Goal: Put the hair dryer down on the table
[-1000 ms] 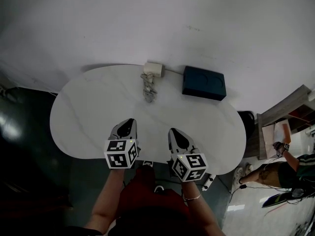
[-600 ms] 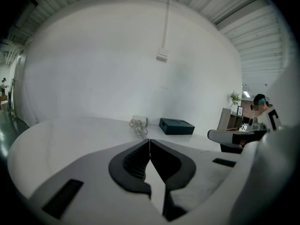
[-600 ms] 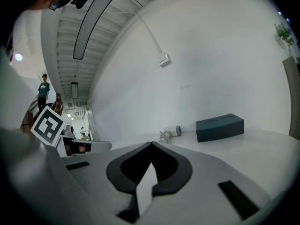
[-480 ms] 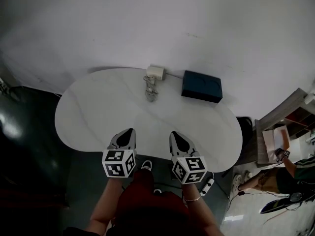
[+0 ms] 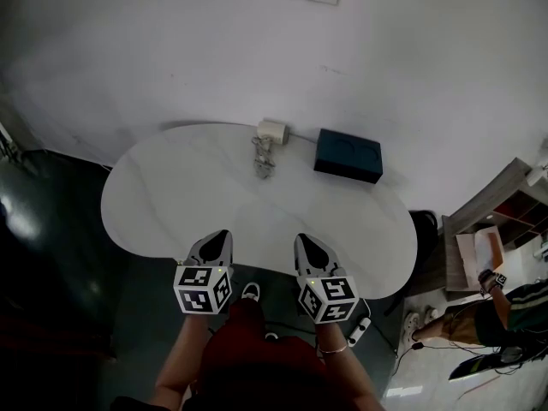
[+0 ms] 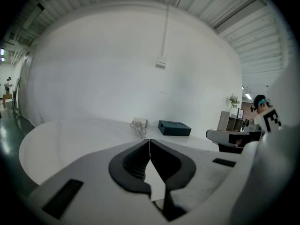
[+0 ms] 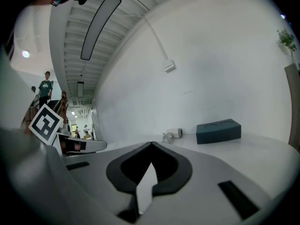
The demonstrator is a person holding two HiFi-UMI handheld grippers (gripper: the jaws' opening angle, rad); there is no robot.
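Grippers are both seen at the near edge of the bench [image 5: 171,187], side by side and a little apart, each one pointing toward the wall. The left gripper [image 5: 221,234] is clenched: in its own view the two dark pads of the left gripper [image 6: 149,139] are pressed together along a thin line, and nothing is held between them. The right gripper [image 5: 301,238] is clenched too, and in its own view the tips of the right gripper [image 7: 151,144] are met with nothing between them. The hair dryer [image 5: 272,130] is lying on the far side of the bench, close to the wall and well apart from both grippers. Its cord [image 5: 263,157] is coiled on the bench just in front of it. A dark blue box [image 5: 348,155] is placed near the hair dryer, to the right of it in the head view, also close to the wall. The same hair dryer [image 6: 139,123] and box [image 6: 174,128] are seen far beyond the closed jaws in the left gripper view, and again the hair dryer [image 7: 176,133] and box [image 7: 218,131] in the right gripper view.
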